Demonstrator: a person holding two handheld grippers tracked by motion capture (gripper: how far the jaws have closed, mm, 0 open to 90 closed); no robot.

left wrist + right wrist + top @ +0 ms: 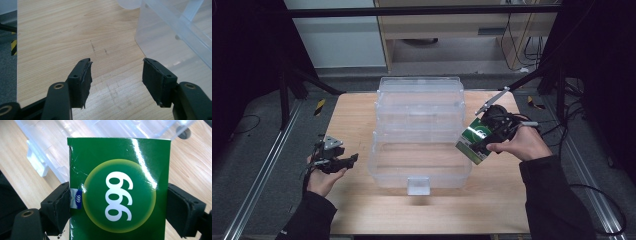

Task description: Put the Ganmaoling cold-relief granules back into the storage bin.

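Note:
A green box printed with white digits on a yellow-ringed circle hangs just right of the clear plastic storage box, above the table. My right gripper is shut on it; in the right gripper view the green box sits between both pads, its top edge near the clear box. My left gripper is held at the table's left edge with its jaws pointing toward the clear box. Its pads stand wide open over bare wood with nothing between them.
The clear storage box stands open in the middle of the wooden table, lid tipped back, a latch at its front. Its corner lies close ahead of my left gripper. Black frame legs and cables flank the table.

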